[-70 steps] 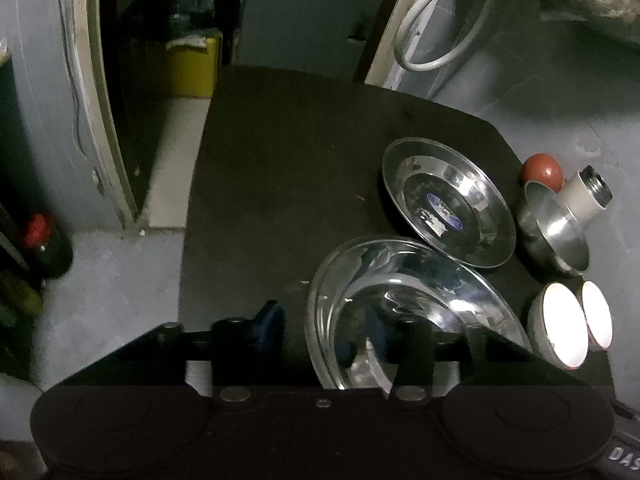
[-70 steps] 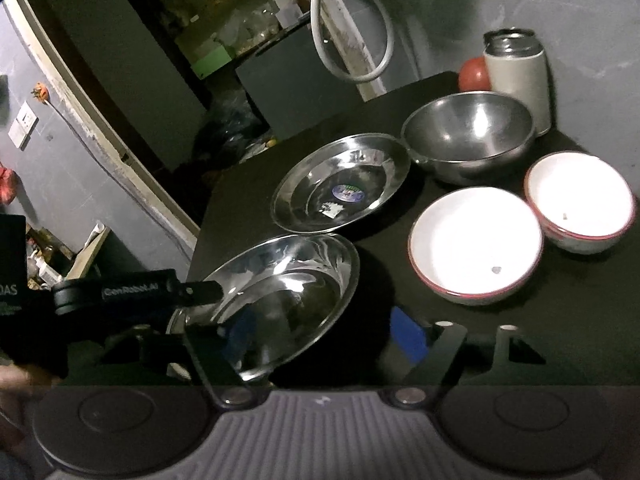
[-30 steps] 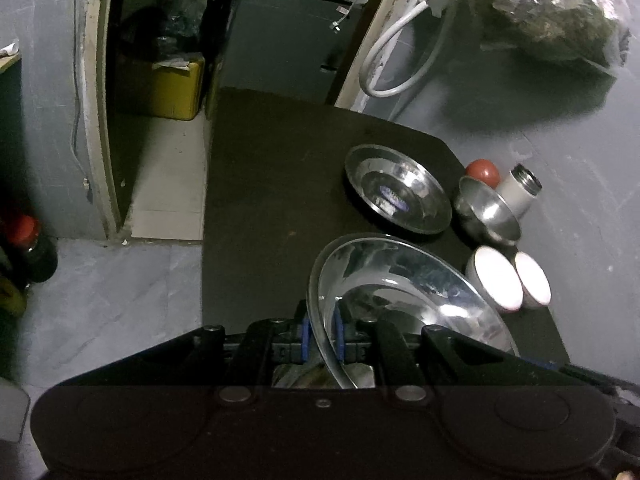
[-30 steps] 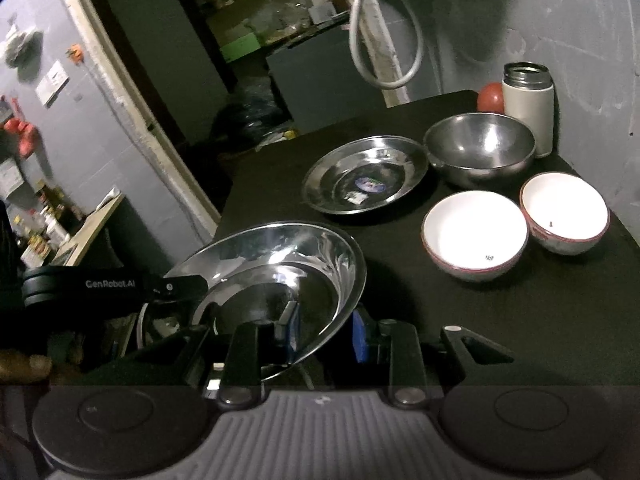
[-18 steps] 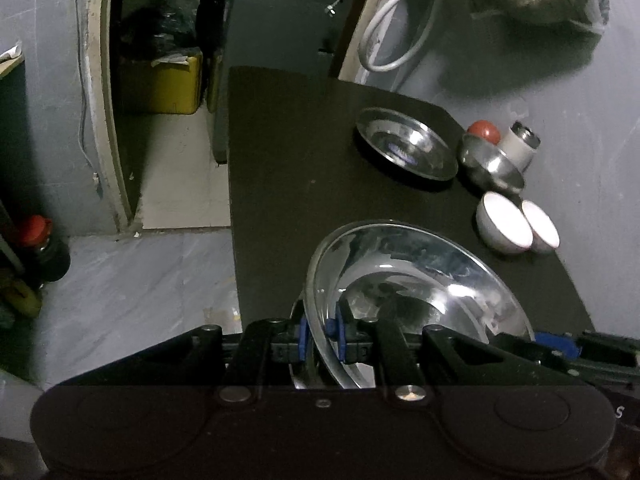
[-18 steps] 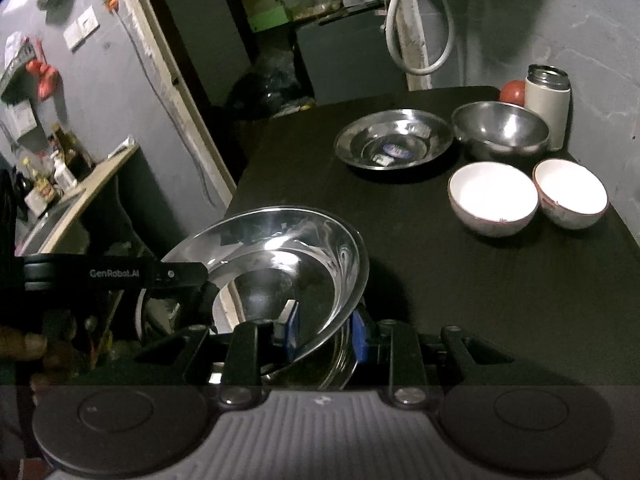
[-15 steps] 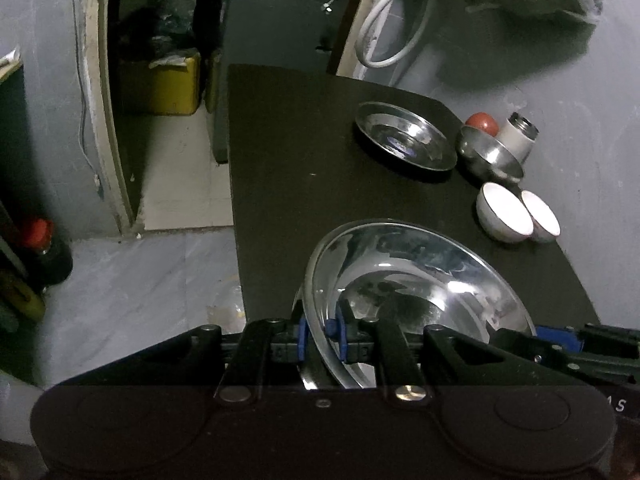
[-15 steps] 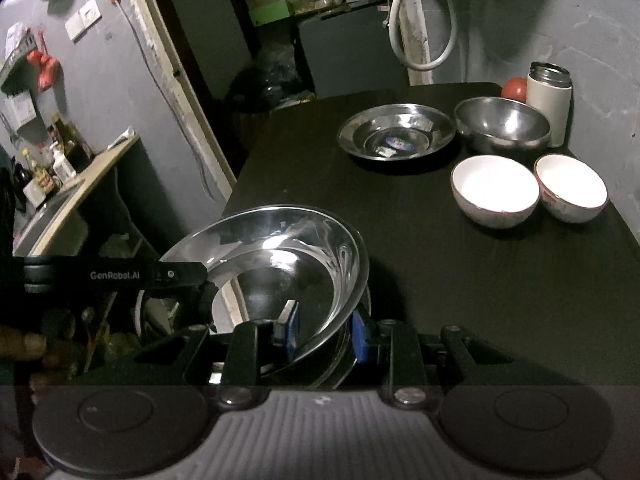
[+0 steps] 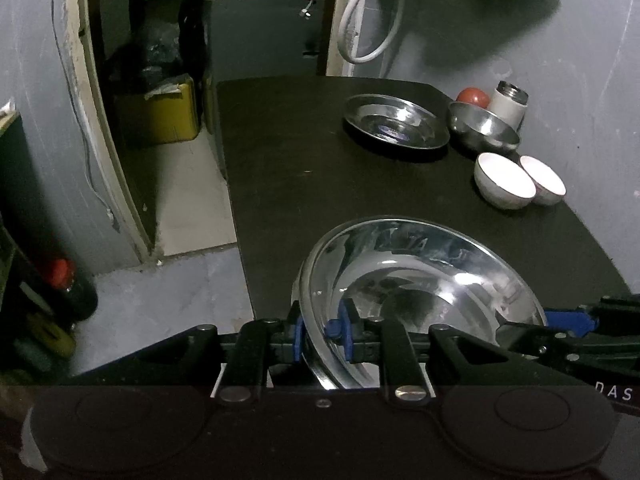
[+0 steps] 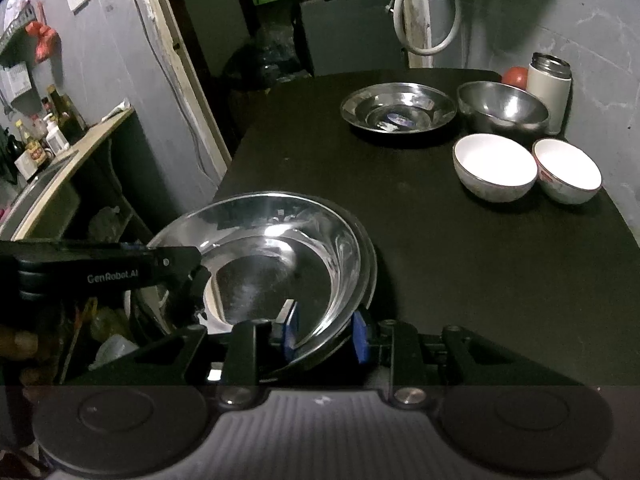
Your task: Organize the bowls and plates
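- Plate first: the big shiny steel plate (image 9: 420, 280) is at the near corner of the flat black table (image 9: 320, 180). In the right wrist view its left part sticks out past the table edge.
- I cannot tell if the plate sits on the table or hangs just over it.
- A second shiny rim peeks out right under its right edge in the right wrist view. I cannot tell what that is.
- The left gripper (image 9: 320, 332) has the plate's near left rim between its two blue pads. Its jaws have just been opening a little. The pads are very close to the rim, but I cannot tell if they press on it.
- The right gripper (image 10: 325, 334) is clamped on the near rim, one blue pad inside the plate and one outside.
- Far back on the table is a smaller shiny steel plate with a blue sticker in it (image 9: 396, 126).
- Just beside that is a deep round steel bowl (image 9: 482, 130).
- Behind the bowl stand a white flask with a silver top (image 9: 508, 104) and a round red thing (image 9: 474, 96).
- Two white bowls, a bigger one (image 9: 504, 180) and a smaller one (image 9: 542, 180), sit side by side and look like they touch.
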The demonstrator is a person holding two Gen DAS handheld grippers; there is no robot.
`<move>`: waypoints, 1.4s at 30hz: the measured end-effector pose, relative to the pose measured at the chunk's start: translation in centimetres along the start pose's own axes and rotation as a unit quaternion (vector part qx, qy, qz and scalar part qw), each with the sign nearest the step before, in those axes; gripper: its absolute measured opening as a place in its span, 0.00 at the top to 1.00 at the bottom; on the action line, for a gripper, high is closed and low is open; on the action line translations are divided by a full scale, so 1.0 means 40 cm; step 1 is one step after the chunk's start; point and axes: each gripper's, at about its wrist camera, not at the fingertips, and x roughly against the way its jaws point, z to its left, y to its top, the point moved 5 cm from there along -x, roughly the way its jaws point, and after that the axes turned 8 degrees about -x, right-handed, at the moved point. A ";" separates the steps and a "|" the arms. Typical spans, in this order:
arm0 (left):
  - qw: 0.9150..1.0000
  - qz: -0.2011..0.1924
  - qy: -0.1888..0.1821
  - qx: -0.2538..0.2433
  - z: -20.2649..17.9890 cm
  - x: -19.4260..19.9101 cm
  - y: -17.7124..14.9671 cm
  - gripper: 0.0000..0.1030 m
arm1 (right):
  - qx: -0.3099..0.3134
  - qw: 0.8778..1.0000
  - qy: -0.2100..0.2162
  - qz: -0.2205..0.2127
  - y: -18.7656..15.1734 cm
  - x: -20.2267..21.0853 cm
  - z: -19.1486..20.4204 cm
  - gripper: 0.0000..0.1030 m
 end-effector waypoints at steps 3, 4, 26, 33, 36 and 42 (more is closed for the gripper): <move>1.000 0.002 0.013 -0.015 -0.014 -0.006 0.005 0.79 | 0.004 1.000 -0.007 0.003 -0.003 -0.004 -0.002 0.68; 1.000 0.002 0.018 -0.019 -0.017 -0.007 0.006 0.79 | 0.006 1.000 -0.009 0.004 -0.004 -0.006 -0.001 0.68; 0.996 0.027 0.079 -0.044 -0.020 -0.047 0.002 0.78 | 0.053 0.998 -0.026 0.011 -0.006 -0.046 0.008 0.68; 0.997 0.032 0.072 -0.018 -0.005 -0.051 -0.005 0.73 | 0.061 0.998 -0.014 0.010 -0.002 -0.050 0.007 0.63; 0.997 0.027 0.073 -0.003 0.008 -0.048 0.008 0.56 | 0.059 0.998 -0.011 0.003 0.005 -0.048 -0.003 0.59; 0.997 0.001 0.080 0.015 0.035 -0.064 0.090 0.25 | 0.042 0.999 -0.003 -0.017 0.039 -0.037 -0.043 0.44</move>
